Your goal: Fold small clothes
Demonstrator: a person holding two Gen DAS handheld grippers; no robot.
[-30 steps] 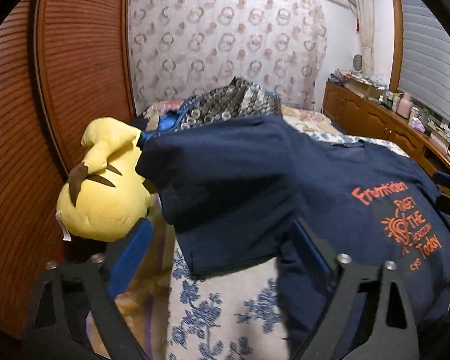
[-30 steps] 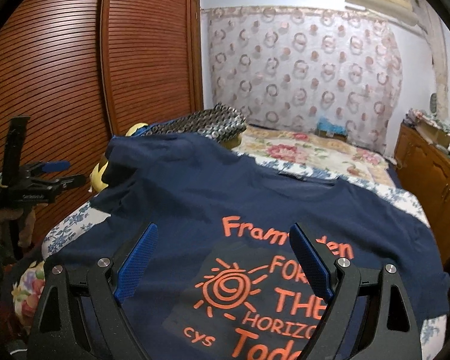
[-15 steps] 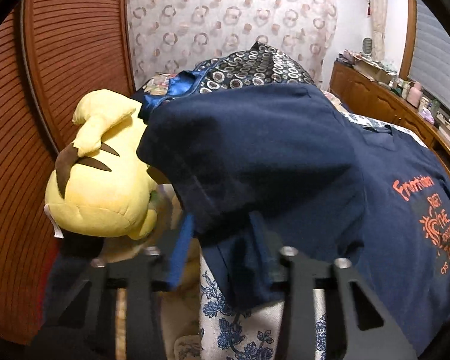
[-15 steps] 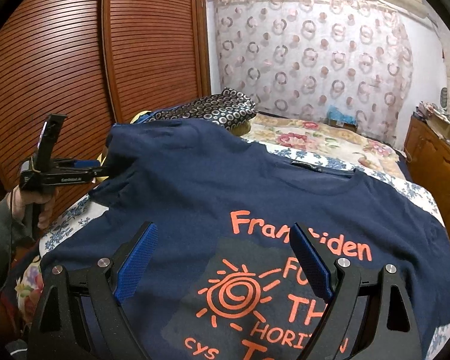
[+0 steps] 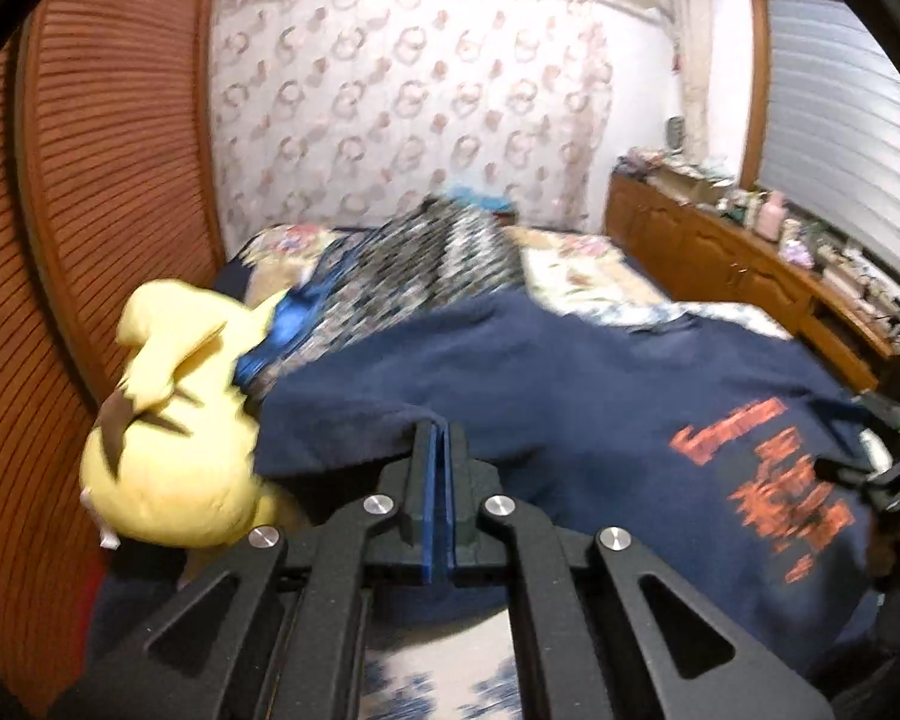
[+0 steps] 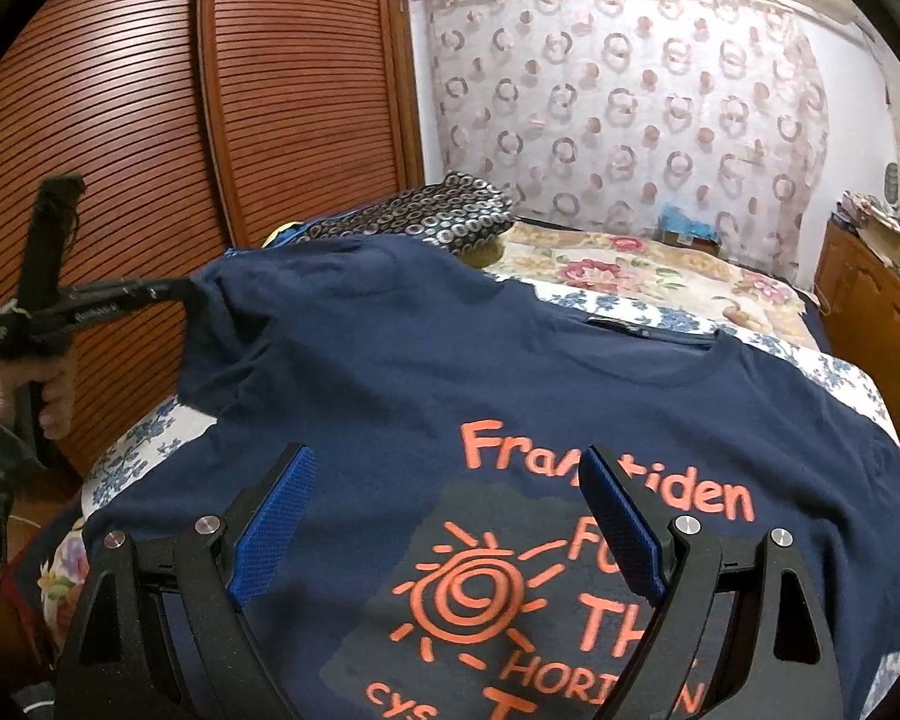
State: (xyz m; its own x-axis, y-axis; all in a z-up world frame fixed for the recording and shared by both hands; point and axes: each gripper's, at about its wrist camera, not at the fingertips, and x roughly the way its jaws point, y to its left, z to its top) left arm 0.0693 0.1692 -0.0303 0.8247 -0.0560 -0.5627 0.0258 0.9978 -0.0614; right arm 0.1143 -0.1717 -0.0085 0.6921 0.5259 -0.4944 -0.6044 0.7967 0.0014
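Observation:
A navy T-shirt (image 6: 390,372) with orange print lies spread on the bed, chest up; it also shows in the left wrist view (image 5: 570,396). My left gripper (image 5: 439,438) is shut on the edge of the shirt's left sleeve and lifts it a little; in the right wrist view it (image 6: 180,288) pinches the sleeve at the far left. My right gripper (image 6: 450,516) is open and empty, hovering over the printed chest.
A yellow plush toy (image 5: 168,420) lies by the bed's left edge, next to a patterned cushion (image 6: 426,216). Slatted wooden wardrobe doors (image 6: 150,120) stand on the left. A wooden dresser (image 5: 750,276) with clutter runs along the right. The flowered bedsheet (image 6: 630,282) extends behind the shirt.
My left gripper closed on the sleeve edge and raised it. My right gripper stayed open and moved slightly forward over the print.

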